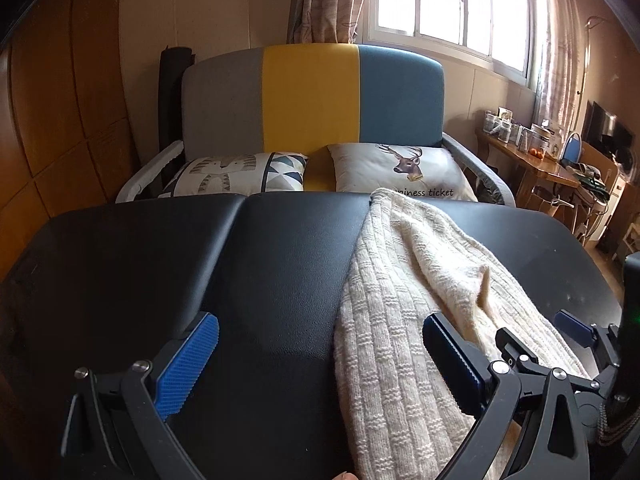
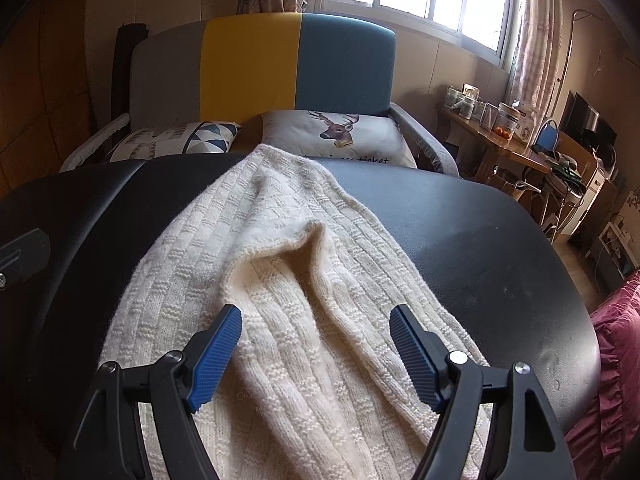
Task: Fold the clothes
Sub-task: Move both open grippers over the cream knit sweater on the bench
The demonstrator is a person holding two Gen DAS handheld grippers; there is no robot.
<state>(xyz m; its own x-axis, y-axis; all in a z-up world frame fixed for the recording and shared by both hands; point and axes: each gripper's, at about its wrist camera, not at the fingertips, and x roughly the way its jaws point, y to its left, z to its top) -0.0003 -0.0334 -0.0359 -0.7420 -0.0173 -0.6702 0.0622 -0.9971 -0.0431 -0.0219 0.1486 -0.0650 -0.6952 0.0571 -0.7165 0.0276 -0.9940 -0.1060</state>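
A cream knitted garment (image 1: 404, 312) lies lengthwise on a black padded table (image 1: 200, 264), one layer folded over another with a raised crease in the middle (image 2: 308, 248). My left gripper (image 1: 320, 328) hovers open above the garment's left edge, with only its right finger over the knit. At the right edge of that view the right gripper (image 1: 536, 332) appears. My right gripper (image 2: 316, 316) stands open over the near part of the garment (image 2: 280, 320), its blue pads (image 2: 212, 360) apart and pressing on nothing. The garment's near end is hidden below both views.
Behind the table (image 2: 480, 240) stands a sofa (image 1: 312, 96) with a grey, yellow and blue back and two printed cushions (image 1: 400, 168). A cluttered wooden desk (image 2: 500, 148) and a blue chair are at the right. A pink ruffled cloth (image 2: 612, 360) lies at the table's right.
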